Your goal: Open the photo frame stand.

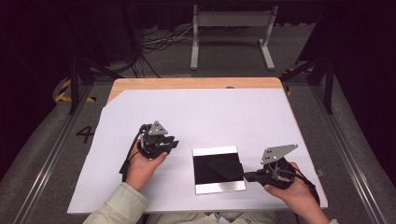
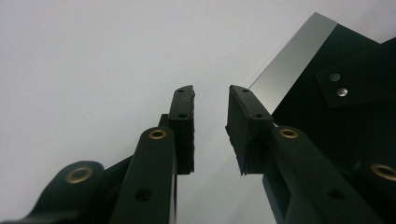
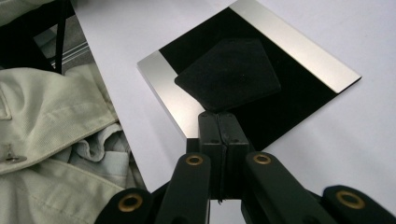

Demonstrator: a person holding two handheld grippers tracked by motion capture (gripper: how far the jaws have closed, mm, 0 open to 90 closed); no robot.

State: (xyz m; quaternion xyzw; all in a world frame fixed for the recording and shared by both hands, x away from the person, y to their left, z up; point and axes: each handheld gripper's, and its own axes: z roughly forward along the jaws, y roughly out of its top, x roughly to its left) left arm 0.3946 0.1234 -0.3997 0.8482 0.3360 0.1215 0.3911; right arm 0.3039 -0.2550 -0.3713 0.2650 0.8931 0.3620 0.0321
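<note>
While the right tool (image 3: 219,122) is clenched on a corner of the black cloth (image 3: 229,74), this cloth lies on the black plate w/ silver edges (image 1: 218,169) — near the bench's (image 1: 196,83) front edge, on white paper (image 1: 210,116). Left tool (image 2: 211,128) is released, nothing btw. its jaws, just beside the plate.

Only legible mark: a "4" on the floor (image 1: 85,134) (left of table (image 1: 196,84)), no other txt.
</note>
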